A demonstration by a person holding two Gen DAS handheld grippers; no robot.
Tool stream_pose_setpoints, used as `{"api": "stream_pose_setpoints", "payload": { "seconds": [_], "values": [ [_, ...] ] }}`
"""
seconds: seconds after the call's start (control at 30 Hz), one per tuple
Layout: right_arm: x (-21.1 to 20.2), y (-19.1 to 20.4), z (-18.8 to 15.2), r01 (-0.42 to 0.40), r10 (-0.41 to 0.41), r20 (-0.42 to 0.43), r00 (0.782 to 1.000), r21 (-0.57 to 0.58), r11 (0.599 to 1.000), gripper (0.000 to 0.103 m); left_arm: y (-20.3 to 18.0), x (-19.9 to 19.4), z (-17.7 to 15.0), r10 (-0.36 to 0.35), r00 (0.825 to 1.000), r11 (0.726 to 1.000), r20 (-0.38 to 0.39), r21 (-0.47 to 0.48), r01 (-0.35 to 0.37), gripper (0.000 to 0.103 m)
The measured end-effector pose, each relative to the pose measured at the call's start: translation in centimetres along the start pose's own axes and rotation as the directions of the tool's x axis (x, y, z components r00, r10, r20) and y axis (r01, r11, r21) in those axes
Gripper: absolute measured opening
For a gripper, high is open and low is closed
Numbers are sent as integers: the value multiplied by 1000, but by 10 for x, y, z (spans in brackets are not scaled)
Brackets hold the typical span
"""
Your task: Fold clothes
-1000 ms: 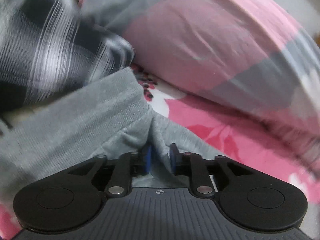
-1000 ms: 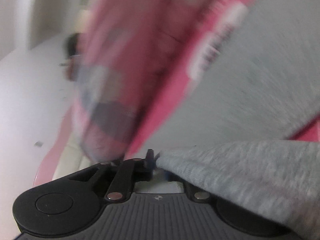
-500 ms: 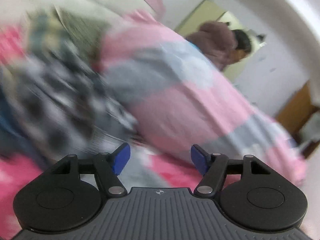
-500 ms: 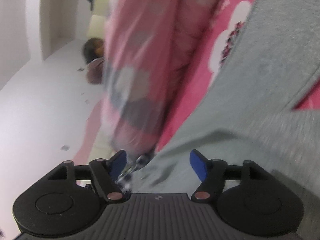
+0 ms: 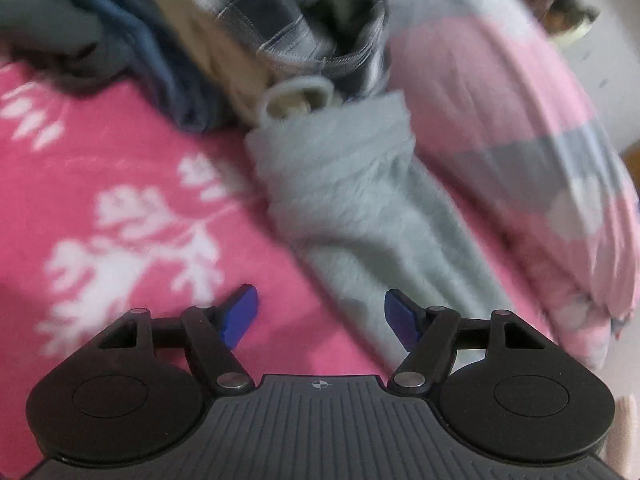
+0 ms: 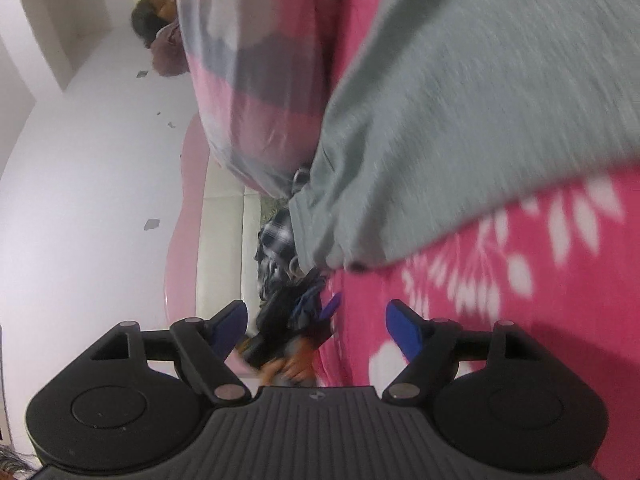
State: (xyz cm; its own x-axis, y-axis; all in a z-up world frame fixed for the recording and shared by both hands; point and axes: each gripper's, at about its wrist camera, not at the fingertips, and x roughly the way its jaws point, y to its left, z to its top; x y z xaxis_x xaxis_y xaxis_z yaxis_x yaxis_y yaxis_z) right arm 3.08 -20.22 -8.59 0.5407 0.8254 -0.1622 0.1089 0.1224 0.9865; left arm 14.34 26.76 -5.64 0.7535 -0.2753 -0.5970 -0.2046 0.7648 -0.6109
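Left wrist view shows the grey garment (image 5: 360, 208) lying on the pink flowered bedspread (image 5: 120, 208), a soft ribbed knit with a squared end far ahead of the jaws and its length running back toward the right-hand jaw. The left gripper (image 5: 320, 316) has its jaws spread wide, nothing between the blue pads; they have just been opening, and a second ago they pinched a fold of this same grey cloth. Beyond the garment sits a heap of clothes (image 5: 260, 32), plaid, blue and dark, with a pink and grey pillow (image 5: 520, 140) to the right.

Right wrist view is rolled sideways: the grey garment (image 6: 480, 120) spreads across the bedspread (image 6: 520, 300) ahead and right of the jaws. The right gripper (image 6: 316, 326) stands open and empty too, its jaws just opened, where earlier the grey cloth was caught between them. A hand (image 6: 294, 366) shows blurred just past the jaws.
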Motion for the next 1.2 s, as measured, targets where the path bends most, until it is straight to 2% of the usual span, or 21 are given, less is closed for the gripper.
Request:
{"api": "stream_pose_setpoints", "payload": {
  "seconds": [0.07, 0.17, 0.27, 0.33, 0.43, 0.47, 0.5, 0.57, 0.67, 0.8, 0.9, 1.07, 1.2],
  "values": [
    [-8, -1, -4, 17, -17, 10, 1000, -2, 1000, 79, -5, 9, -6, -7, 999, 1000, 41, 27, 6, 72],
    [-21, -4, -4, 42, -42, 35, 999, -11, 999, 79, -3, 21, -4, -30, 995, 1000, 94, -3, 31, 72],
    [-13, -13, 0, 52, -52, 61, 997, 11, 999, 79, 0, 30, 3, -55, 986, 997, 154, -37, 62, 71],
    [-4, -19, 2, 55, -57, 68, 996, 26, 998, 79, -3, 35, 2, -48, 979, 998, 198, -36, 57, 71],
    [6, -25, 1, 59, -62, 82, 995, 36, 998, 79, -11, 42, 1, 10, 967, 999, 253, -45, 2, 66],
    [8, -25, 1, 58, -61, 89, 994, 35, 998, 79, -14, 42, 2, 37, 965, 998, 261, -57, -23, 53],
    [6, -25, -1, 54, -57, 94, 994, 35, 998, 79, -16, 42, 2, 69, 964, 996, 258, -77, -51, 34],
    [2, -24, -4, 44, -47, 104, 993, 35, 998, 79, -20, 40, 1, 94, 965, 991, 246, -117, -67, 16],
    [-13, -22, -11, 39, -43, 125, 991, 35, 999, 79, -35, 21, -2, 117, 955, 989, 273, -119, -87, 12],
    [-38, -17, -19, 35, -39, 166, 985, 24, 999, 79, -39, -19, 2, 76, 953, 984, 292, -176, -25, 11],
    [-52, -14, -21, 25, -27, 192, 981, 14, 1000, 79, -35, -56, -5, 38, 954, 984, 297, -178, 16, 10],
    [-64, -8, -24, 21, -19, 192, 981, -9, 1000, 79, -11, -118, -34, -3, 951, 976, 308, -204, 70, 10],
    [-70, -1, -26, 52, -44, 165, 985, -42, 998, 79, 23, -164, -69, 26, 941, 967, 339, -247, 62, 10]
  ]
}}
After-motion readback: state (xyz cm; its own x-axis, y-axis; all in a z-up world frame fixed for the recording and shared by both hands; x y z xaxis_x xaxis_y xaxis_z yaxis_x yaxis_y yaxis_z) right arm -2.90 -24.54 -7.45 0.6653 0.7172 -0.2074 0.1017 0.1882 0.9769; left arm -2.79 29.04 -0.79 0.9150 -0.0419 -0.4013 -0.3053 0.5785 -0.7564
